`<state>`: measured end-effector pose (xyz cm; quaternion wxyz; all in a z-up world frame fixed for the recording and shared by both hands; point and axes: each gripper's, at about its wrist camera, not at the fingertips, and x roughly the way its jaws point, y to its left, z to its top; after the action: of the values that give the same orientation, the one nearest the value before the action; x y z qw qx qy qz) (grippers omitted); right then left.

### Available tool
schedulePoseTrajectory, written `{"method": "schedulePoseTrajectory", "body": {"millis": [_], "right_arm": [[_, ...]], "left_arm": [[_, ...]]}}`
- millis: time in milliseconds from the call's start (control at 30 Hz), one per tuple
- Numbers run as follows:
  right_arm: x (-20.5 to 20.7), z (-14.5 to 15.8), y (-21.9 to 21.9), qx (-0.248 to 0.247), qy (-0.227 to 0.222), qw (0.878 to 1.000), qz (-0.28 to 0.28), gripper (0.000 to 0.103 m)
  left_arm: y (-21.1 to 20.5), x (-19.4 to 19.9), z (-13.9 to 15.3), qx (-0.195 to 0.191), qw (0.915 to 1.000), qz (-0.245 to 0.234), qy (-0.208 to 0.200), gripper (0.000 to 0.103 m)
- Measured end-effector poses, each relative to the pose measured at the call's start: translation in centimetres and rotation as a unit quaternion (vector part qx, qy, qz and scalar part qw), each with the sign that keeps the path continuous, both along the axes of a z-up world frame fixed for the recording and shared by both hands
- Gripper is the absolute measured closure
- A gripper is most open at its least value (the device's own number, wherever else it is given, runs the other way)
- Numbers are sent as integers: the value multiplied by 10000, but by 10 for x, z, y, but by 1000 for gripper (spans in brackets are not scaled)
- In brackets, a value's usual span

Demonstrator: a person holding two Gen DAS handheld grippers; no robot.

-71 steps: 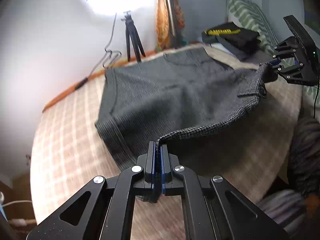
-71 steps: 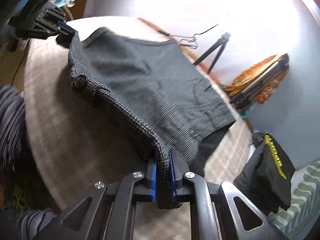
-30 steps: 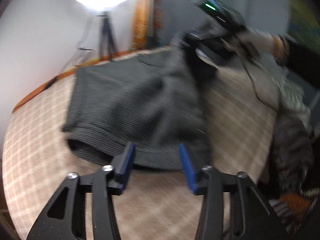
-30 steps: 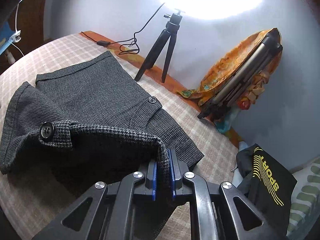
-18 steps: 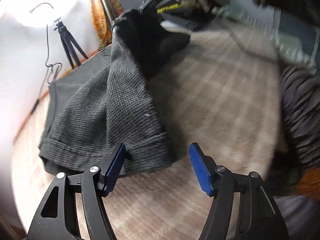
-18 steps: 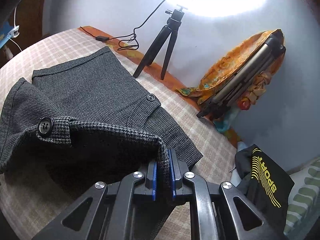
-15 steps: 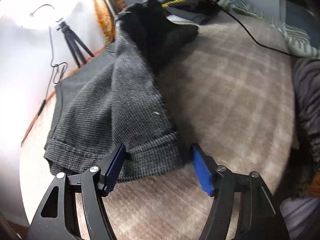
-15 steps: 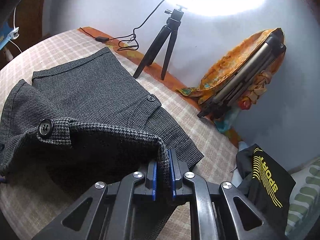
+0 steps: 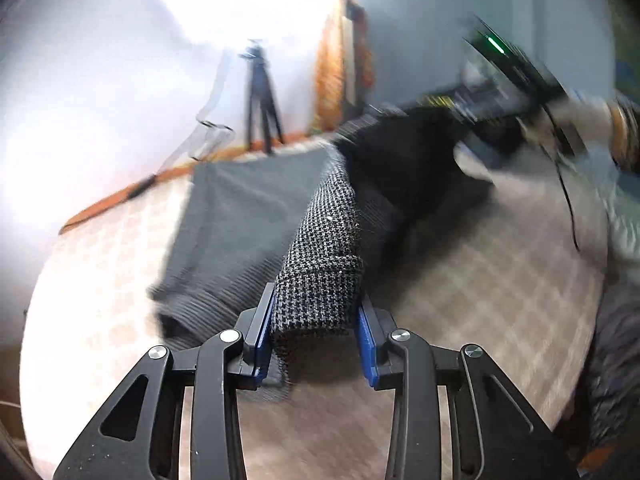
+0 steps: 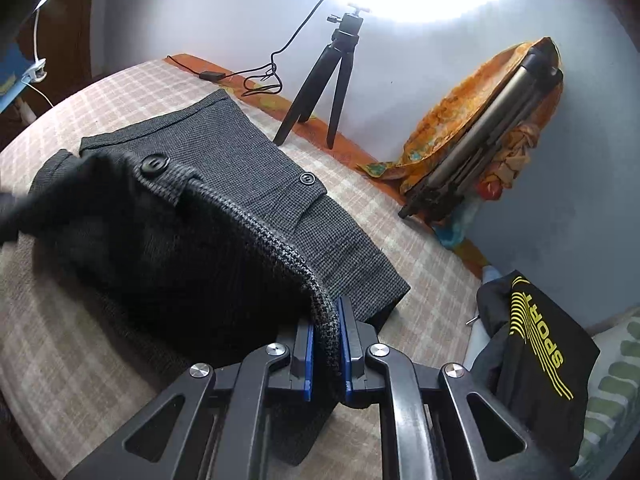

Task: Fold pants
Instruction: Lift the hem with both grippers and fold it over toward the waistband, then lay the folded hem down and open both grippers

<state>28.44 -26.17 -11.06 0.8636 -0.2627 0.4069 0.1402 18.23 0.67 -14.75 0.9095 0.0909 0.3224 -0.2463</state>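
Left wrist: left gripper (image 9: 316, 338) jaws closing around pants (image 9: 320, 292); right jaws pinch waistband.

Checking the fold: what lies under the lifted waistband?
Under the waistband the pants lie on the checked cover; their shadowed inside is hidden.

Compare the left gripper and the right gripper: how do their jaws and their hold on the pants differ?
The left gripper has its jaws set wide around a thick folded cuff of the pants, having just been closing on it. The right gripper has its jaws nearly together, clamped on a thin edge of the waistband. Both have black frames with blue pads and hold the same grey checked pants.
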Motion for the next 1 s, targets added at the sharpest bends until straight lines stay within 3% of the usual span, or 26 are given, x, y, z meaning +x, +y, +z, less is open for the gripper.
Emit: {"method": "schedulePoseTrajectory", "body": {"millis": [133,500,700,1000], "right_arm": [[-3,5,-6,192,64,9998,-14,95],[26,4,-14,513,215,9982,-212,95],[60,-12,-26,772,504,9949,-415,95],[100,-45,-37,945,895,9896,-607,95]], "left_arm": [[20,35,23,-355,9991,227,-86,71],[15,121,34,-248,9994,198,105,71],[16,161,17,-287,9981,194,514,71],[5,205,-19,11,9951,286,944,71]]}}
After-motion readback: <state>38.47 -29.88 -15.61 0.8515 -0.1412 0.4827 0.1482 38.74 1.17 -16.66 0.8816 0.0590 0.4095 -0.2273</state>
